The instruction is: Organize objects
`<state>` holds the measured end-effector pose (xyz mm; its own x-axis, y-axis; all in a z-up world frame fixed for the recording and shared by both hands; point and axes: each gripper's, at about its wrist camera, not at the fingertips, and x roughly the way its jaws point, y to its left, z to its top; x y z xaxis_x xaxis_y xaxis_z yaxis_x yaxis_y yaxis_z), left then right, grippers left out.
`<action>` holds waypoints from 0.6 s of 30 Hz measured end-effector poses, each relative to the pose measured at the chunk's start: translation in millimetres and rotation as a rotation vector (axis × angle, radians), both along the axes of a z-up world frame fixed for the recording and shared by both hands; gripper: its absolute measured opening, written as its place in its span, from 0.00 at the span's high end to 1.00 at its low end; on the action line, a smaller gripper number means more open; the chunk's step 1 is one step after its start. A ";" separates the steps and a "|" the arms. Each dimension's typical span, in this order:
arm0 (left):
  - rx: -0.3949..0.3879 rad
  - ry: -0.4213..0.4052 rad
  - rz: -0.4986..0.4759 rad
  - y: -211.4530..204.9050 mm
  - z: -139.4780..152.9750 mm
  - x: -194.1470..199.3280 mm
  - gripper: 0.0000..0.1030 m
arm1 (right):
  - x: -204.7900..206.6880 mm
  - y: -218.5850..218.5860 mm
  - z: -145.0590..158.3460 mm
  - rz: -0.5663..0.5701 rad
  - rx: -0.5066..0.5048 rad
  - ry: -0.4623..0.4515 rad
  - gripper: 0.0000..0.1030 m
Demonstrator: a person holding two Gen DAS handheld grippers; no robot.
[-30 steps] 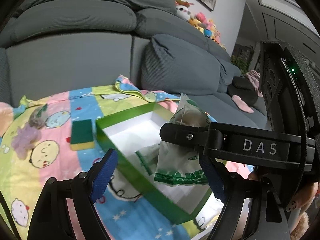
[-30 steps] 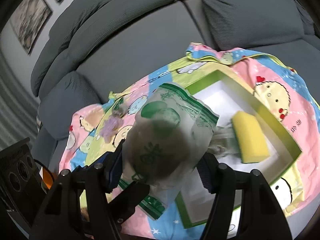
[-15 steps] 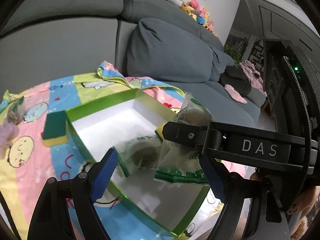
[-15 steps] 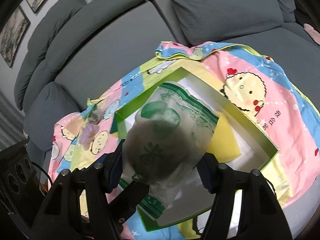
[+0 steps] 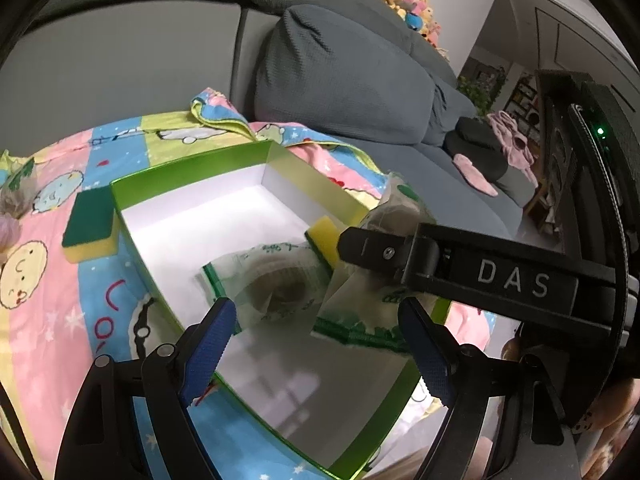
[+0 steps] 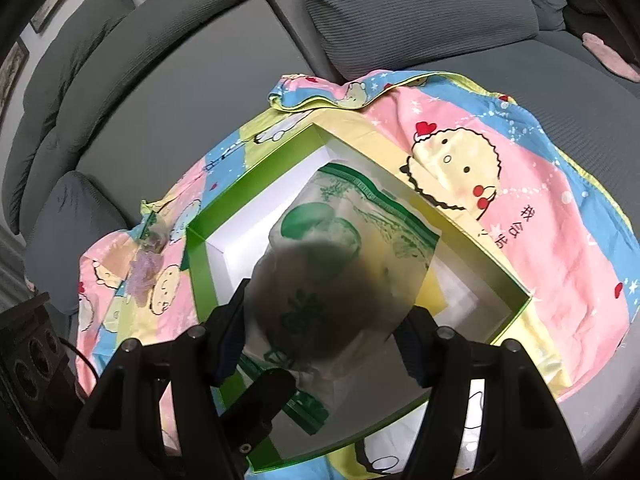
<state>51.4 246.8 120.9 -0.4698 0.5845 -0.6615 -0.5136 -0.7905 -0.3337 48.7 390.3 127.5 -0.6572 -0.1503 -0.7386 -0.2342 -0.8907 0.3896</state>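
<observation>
A green box [image 5: 192,168] with a white inside lies open on a cartoon blanket. In it lie a translucent green-printed bag [image 5: 272,276] and a yellow sponge [image 5: 324,236]. My right gripper [image 6: 320,336] is shut on a second such bag [image 6: 340,260] with something dark and round inside, hanging over the box [image 6: 248,196]. That held bag [image 5: 360,312] also shows in the left wrist view, just right of the lying one. My left gripper [image 5: 316,340] is open over the box's near half, with nothing between its blue pads [image 5: 212,344].
A green-and-yellow sponge [image 5: 90,224] lies on the blanket [image 5: 52,320] just outside the box's left wall. A small pouch [image 6: 148,240] and a purple tuft [image 6: 144,276] lie further left. Grey sofa cushions [image 6: 420,12] rise behind; pink items [image 5: 476,176] lie on the seat at right.
Both grippers have moved forward and down toward the box, which now fills more of each view. The held bag has gone from beside the box's corner to over its inside.
</observation>
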 end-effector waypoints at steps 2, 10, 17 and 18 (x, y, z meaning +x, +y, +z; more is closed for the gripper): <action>0.002 -0.005 0.007 -2.8 -0.3 0.1 0.18 | -0.5 0.4 -0.8 -0.010 0.017 -0.006 0.37; 0.047 0.010 0.067 -36.9 7.1 4.8 0.18 | 2.1 -0.1 0.7 -0.057 0.098 -0.016 0.32; 0.150 -0.003 0.146 -79.8 18.1 6.5 0.18 | 5.2 -2.5 8.0 -0.055 0.075 0.035 0.22; 0.172 -0.009 0.155 -87.9 19.1 7.7 0.18 | 5.8 -4.3 9.7 -0.058 0.083 0.043 0.21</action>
